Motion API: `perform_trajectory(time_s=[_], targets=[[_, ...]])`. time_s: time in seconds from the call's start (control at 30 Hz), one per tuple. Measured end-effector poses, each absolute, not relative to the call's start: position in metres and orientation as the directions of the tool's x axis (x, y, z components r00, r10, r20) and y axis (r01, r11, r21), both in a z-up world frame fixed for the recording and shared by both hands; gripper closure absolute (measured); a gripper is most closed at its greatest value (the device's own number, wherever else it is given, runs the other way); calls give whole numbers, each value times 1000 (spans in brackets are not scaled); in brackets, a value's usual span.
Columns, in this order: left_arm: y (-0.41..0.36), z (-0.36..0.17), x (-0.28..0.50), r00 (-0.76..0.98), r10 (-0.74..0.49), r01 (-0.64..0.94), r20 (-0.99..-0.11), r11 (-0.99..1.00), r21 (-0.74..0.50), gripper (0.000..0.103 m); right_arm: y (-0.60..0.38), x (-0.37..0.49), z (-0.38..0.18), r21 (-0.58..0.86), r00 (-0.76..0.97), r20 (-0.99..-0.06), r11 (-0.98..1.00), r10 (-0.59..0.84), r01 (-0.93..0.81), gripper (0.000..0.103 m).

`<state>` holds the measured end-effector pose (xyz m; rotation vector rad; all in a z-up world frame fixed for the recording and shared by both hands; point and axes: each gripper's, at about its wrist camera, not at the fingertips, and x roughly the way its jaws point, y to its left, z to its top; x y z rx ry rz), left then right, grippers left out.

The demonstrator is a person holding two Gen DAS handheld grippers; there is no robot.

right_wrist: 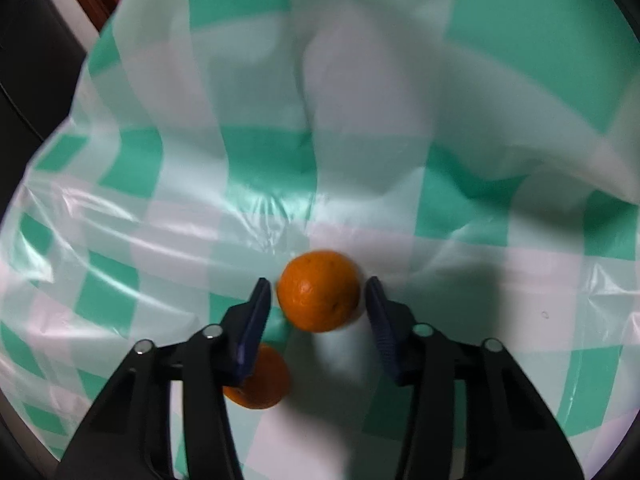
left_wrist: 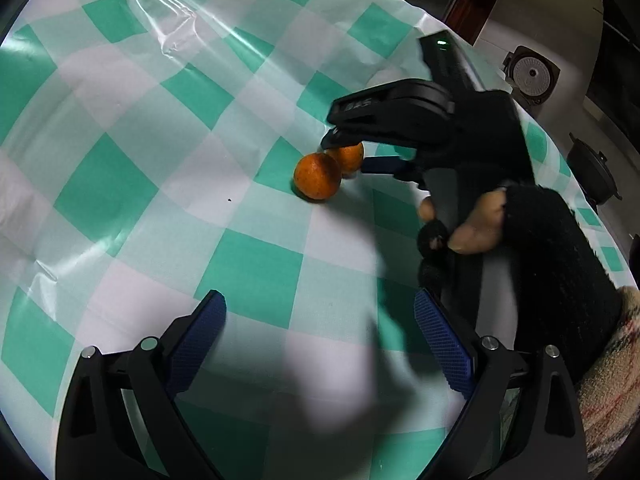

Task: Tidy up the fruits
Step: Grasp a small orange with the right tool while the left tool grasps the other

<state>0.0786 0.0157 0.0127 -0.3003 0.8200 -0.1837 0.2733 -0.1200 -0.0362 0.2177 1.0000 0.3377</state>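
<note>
Right claw is straddling one orange, pads not closed on it yet

The right gripper (right_wrist: 319, 300) is spread about fruit-width with the front orange (right_wrist: 319, 290) dead centre between its pads, gripping nothing. Second orange (right_wrist: 260, 380) sits under its left finger, touching the first. Left gripper (left_wrist: 320, 340) hangs wide open and empty, well back on the checked tablecloth (left_wrist: 120, 160).

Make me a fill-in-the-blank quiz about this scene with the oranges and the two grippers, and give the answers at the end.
1. The number of oranges on the checked tablecloth is ____.
2. The right gripper has its fingers on either side of one ____.
3. The left gripper is open and holds ____.
4. The second orange lies partly under the right gripper's ____ finger.

Answers: two; orange; nothing; left
</note>
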Motion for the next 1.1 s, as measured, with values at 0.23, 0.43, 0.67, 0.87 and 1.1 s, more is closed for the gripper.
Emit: perform_trajectory(time_s=[0.23,0.43,0.67,0.87,1.1], targets=[[17,12,77,668,-272,38,-693,942,-333,11,-152,253,-29,425,548,-710,889,443,-168,63],[17,10,79,662,-270,38,-699,944,-328,11,-245,140,-24,430,721,-593,898,360,-95,62],[12,10,84,649,-238,16,-722,954,-299,11,-311,79,-42,486,799,-535,873,274,27,62],[-14,16,131,652,-115,5,-749,989,-148,13,-318,78,-45,514,819,-498,858,286,13,62],[-33,9,204,573,-31,-62,-819,995,-81,51,-307,85,-43,524,819,-489,852,301,0,62]])
